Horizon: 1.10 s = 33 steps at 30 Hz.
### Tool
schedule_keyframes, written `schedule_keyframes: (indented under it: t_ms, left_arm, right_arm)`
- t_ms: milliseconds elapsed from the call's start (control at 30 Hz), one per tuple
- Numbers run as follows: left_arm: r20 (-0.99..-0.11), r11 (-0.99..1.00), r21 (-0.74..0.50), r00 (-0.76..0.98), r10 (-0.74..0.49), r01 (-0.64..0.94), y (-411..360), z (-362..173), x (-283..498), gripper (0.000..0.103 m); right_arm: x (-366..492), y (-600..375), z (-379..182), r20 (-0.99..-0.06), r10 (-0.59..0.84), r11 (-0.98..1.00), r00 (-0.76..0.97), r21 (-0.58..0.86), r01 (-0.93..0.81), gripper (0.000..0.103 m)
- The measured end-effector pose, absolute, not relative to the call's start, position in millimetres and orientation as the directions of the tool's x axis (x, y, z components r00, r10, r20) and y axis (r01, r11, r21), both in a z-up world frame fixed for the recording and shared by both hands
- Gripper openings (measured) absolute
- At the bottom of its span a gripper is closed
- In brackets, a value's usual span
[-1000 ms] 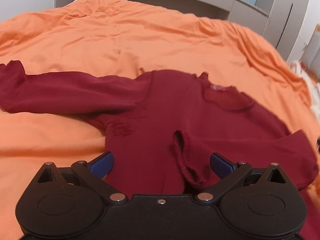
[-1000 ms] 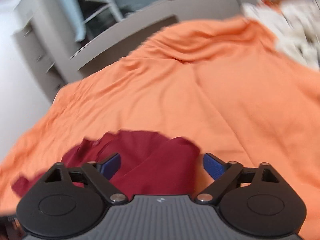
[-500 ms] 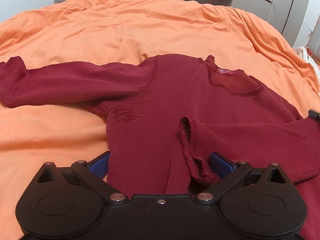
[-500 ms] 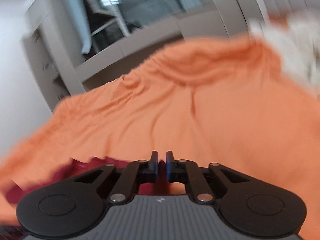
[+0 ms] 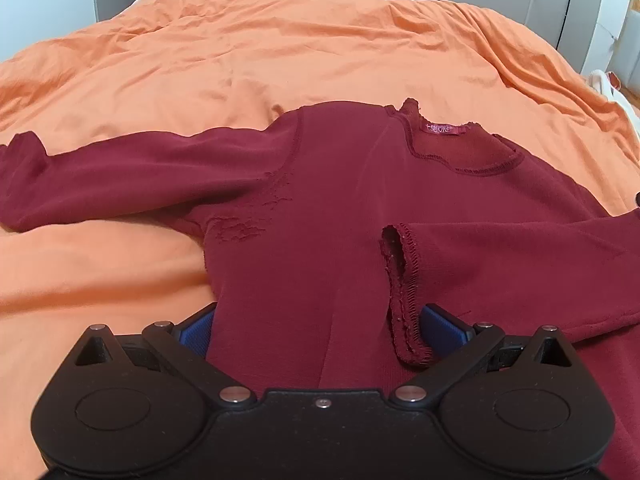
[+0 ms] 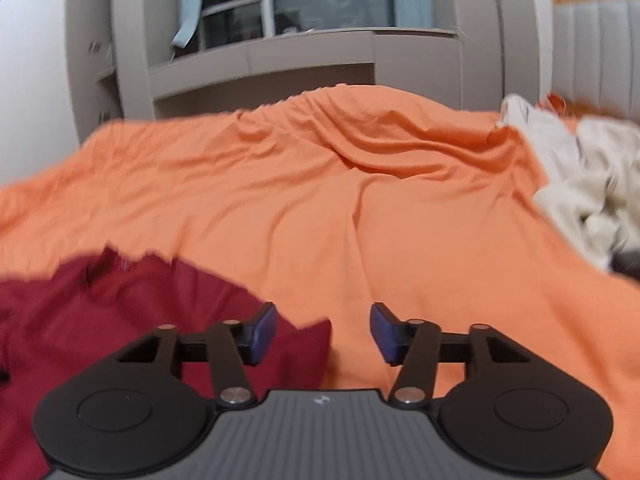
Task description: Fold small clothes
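Maroon knit, soft and finely ribbed, the small sweater [image 5: 328, 216] lies flat on a rumpled orange bedspread [image 5: 280, 52]. One sleeve stretches toward nine o'clock; the other folds across from three o'clock, its frayed cuff [image 5: 402, 292] at centre. The left gripper [image 5: 316, 326] stands wide over the hem, pads not pressing. The right gripper [image 6: 323, 332] is opening, nothing pinched, fabric at eight o'clock.

Both wrist views look close and downward across the orange bedspread [image 5: 320, 48] toward the cabinets; both share the maroon sweater [image 5: 340, 208].
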<state>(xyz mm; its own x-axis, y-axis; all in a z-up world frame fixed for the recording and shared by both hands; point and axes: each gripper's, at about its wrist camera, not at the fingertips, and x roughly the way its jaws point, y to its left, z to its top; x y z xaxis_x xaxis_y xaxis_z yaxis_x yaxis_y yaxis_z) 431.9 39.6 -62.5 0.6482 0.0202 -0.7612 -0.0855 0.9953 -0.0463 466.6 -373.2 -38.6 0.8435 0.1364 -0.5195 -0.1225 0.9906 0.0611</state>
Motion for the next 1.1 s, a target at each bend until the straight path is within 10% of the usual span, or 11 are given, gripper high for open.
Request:
schedule_keyframes:
  t_ms: [300,633,733,900,1100]
  left_arm:
    - [-0.751,0.995,-0.047,0.659,0.020,-0.083,38.6,-60.7,430.0,0.102]
    - [-0.752,0.994,-0.057,0.659,0.015,-0.088,40.5,-61.3,429.5,0.102]
    - [-0.751,0.995,-0.050,0.659,0.019,-0.086,40.0,-61.3,429.4,0.102]
    - [-0.752,0.995,-0.047,0.659,0.022,-0.086,39.4,-61.5,429.6,0.102]
    - [-0.753,0.995,-0.043,0.658,0.023,-0.085,39.0,-62.3,429.8,0.102]
  right_arm:
    - [383.1,-343.2,-44.4,-0.593,0.049,0.909,0.803,-0.307,-0.282,0.074]
    - [375.7,-296.4,-87.0,-0.545,0.022,0.765,0.838,-0.530,-0.365,0.043]
    - [377.5,-283.8,-92.7,-0.515,0.024,0.716,0.857,-0.589,-0.375,0.017]
    - [378.9,-284.0,-87.8,-0.540,-0.022,0.766,0.841,-0.550,-0.333,0.009]
    - [373.8,-329.9,-54.0,-0.636,0.140,0.983,0.759,-0.006,-0.185,0.008]
